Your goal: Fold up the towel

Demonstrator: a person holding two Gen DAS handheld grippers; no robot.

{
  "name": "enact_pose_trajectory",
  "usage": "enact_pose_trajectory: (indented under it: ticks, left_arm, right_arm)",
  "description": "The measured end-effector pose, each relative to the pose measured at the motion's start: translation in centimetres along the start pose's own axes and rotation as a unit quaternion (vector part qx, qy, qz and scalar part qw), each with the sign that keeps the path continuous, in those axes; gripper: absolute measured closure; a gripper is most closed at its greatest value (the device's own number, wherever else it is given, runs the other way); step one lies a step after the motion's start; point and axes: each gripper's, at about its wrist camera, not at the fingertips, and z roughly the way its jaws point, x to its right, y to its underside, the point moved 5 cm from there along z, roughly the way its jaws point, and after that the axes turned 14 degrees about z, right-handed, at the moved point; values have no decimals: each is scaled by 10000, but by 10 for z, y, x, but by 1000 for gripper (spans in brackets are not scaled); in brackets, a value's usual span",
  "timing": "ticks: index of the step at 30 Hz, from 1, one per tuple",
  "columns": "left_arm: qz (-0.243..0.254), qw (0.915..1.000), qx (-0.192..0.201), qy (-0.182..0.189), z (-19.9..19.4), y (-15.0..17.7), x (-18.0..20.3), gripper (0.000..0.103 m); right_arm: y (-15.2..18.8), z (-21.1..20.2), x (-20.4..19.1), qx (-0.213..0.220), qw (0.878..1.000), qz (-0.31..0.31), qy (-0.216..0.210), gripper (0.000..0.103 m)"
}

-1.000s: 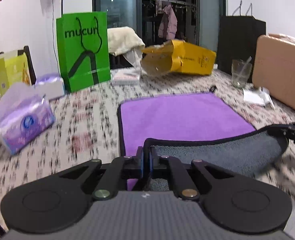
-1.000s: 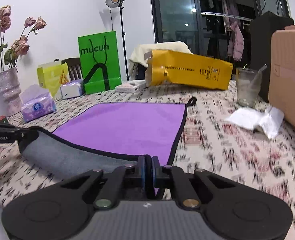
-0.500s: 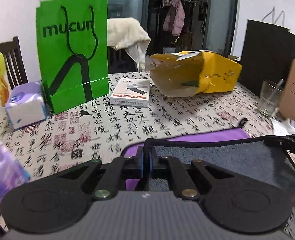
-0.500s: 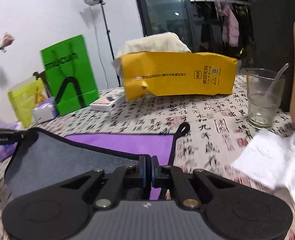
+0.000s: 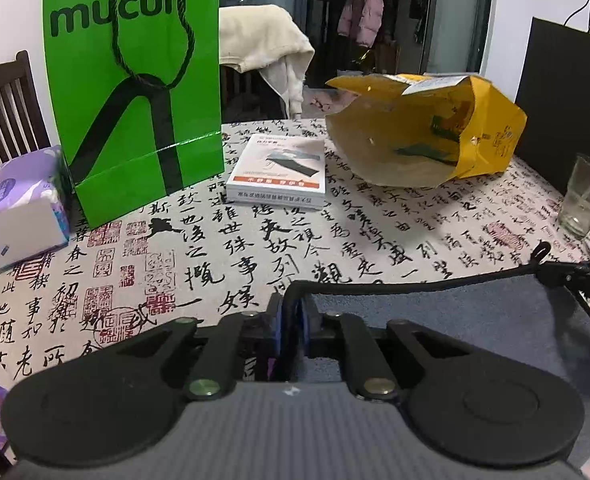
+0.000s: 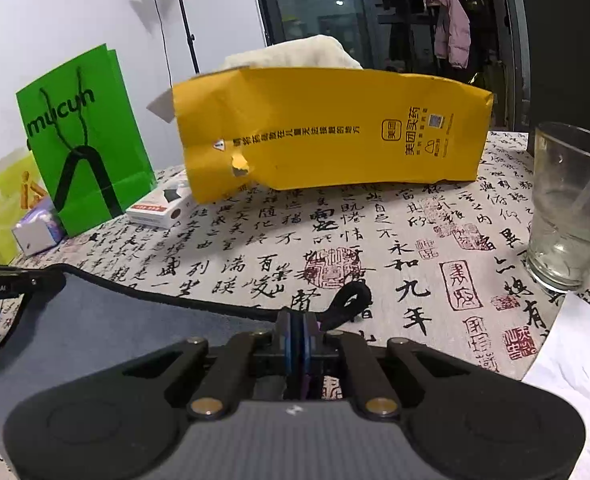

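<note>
**Fold nearly over: where it could slip**

The left gripper [image 5: 291, 320] has its jaws pressed together on one corner of the towel [image 5: 435, 312], and the right gripper [image 6: 297, 332] pinches the other corner the same way. The bound edge runs taut between them, grey side up, held just above the table [image 5: 255, 240]. The rest of the towel hangs back under both grippers, out of sight, so I cannot tell how well the carried edge lines up with the far one.

Judged risks from here:

- Uneven release. If one gripper lets go first, the free corner would sag or spring back and the fold would land skewed.
- Overshoot. The hanging loop [image 6: 349, 302] lies just ahead of the right gripper's tips. If it marks the far corner, pushing further forward would carry the top layer past the bottom one.
- Drag. Lowering while moving forward could rub the layers together and bunch the lower one.
- Snag. A jaw opened only slightly might catch the thick binding and lift the corner as it withdraws.
- Clutter. The glass [image 6: 567, 208] stands forward and right of the right gripper, near enough that a wide outward swing could knock it. The box [image 5: 279, 172] and green bag [image 5: 135, 80] ahead of the left gripper sit well apart.
</note>
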Motion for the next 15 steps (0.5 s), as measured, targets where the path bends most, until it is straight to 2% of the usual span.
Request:
enact_pose_trajectory:
  ticks: [4,10,13,15]
  left_arm:
    - [-26,10000,-18,-73,1,0,-3,75]
    - [40,10000,4,-79,-2,-3,-3,74]
    - [62,9999,5,-97,-3,-3,-3,57]
    - [83,9999,30,-138,-4,-3,-3,45]
  right_arm:
    - [-2,2,3,12,10000,30,49,91]
    - [-4,2,1,39,9999,-36,92,90]
    - [-5,2,1,49,9999,-35,124,90]
    - [-6,2,2,56,9999,-10,161,85]
